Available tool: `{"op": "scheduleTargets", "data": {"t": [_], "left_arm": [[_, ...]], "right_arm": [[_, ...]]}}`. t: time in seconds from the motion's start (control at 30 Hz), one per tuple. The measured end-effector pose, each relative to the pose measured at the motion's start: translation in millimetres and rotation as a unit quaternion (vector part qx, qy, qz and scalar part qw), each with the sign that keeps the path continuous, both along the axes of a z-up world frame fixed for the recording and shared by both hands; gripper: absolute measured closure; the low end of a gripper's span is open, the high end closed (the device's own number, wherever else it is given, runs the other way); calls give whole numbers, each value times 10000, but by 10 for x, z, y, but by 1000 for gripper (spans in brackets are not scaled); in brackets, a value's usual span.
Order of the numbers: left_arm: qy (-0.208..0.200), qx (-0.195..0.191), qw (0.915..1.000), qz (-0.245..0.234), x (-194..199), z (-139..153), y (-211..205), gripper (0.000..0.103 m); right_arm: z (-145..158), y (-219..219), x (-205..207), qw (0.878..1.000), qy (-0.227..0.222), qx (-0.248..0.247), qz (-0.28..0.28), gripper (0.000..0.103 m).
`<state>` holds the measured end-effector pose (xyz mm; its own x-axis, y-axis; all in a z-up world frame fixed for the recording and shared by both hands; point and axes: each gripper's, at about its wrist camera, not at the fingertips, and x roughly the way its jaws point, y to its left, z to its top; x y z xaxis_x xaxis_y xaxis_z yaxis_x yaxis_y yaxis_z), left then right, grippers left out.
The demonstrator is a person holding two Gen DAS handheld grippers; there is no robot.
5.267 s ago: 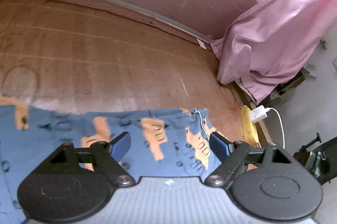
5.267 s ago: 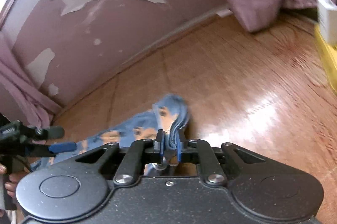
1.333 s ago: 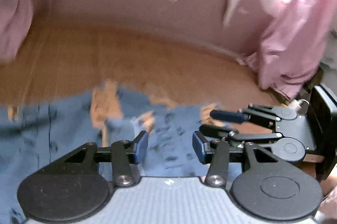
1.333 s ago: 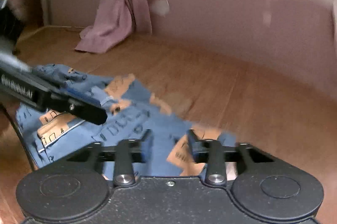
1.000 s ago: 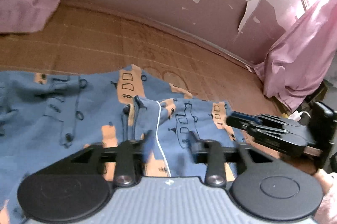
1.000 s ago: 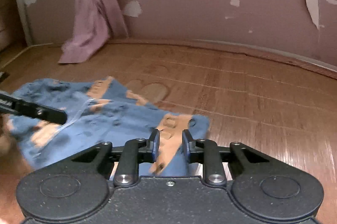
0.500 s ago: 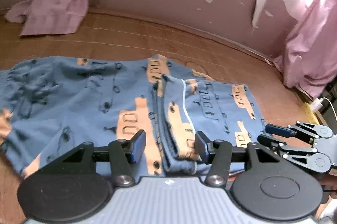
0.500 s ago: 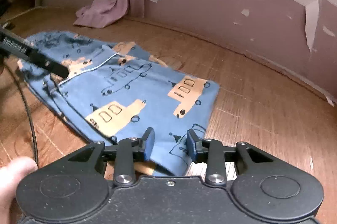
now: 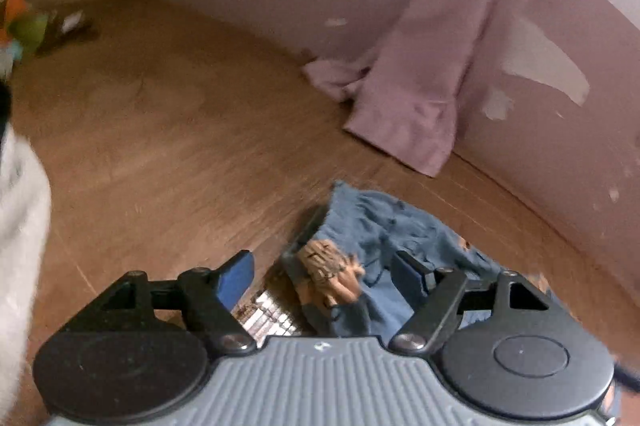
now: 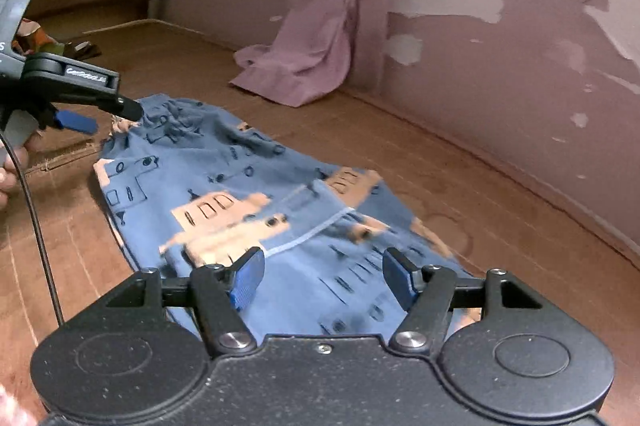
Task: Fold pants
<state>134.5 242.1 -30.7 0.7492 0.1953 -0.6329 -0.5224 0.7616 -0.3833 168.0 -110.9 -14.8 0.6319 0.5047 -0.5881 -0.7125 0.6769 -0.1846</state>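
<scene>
Soft blue printed pants (image 10: 256,194) folded flat on wooden floor (image 10: 460,162); left gripper (image 9: 324,274), right gripper (image 10: 324,276) fingers spread, empty; pink curtain (image 10: 320,26) behind.

Pants (image 10: 256,194): blue, tan vehicle print, folded lengthwise, lying flat on wooden floor (image 10: 460,162), waistband end bunched.
</scene>
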Motion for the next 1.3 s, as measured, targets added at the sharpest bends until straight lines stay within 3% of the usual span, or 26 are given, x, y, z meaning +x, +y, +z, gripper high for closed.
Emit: {"op": "scheduleTargets", "data": {"t": [0.13, 0.33, 0.47, 0.5, 0.7, 0.83, 1.07, 1.13, 1.3], "left_arm": [[65, -220, 9997, 57, 72, -59, 12, 24], [268, 251, 9992, -130, 184, -97, -150, 15], [-6, 8, 10000, -53, 107, -92, -77, 16], [-109, -131, 9999, -21, 76, -100, -44, 18], [-313, -697, 9967, 284, -22, -143, 150, 52], [-391, -1016, 9931, 445, -52, -176, 230, 55], [82, -485, 9979, 411, 56, -127, 147, 75], [164, -227, 9990, 338, 83, -90, 98, 87], [271, 717, 9970, -78, 127, 53, -194, 88]], "right_arm": [[-66, 84, 68, 10000, 67, -2, 17, 35], [-165, -10, 103, 9991, 286, 231, -223, 31], [-245, -91, 132, 9966, 510, 485, -437, 29], [-261, -113, 131, 9956, 556, 554, -502, 28], [-296, -142, 104, 9949, 551, 628, -559, 27], [-302, -147, 106, 9948, 557, 650, -559, 27], [-303, -152, 103, 9947, 554, 654, -560, 26], [-306, -152, 102, 9947, 551, 656, -564, 25], [-313, -163, 107, 9946, 544, 670, -580, 24]]}}
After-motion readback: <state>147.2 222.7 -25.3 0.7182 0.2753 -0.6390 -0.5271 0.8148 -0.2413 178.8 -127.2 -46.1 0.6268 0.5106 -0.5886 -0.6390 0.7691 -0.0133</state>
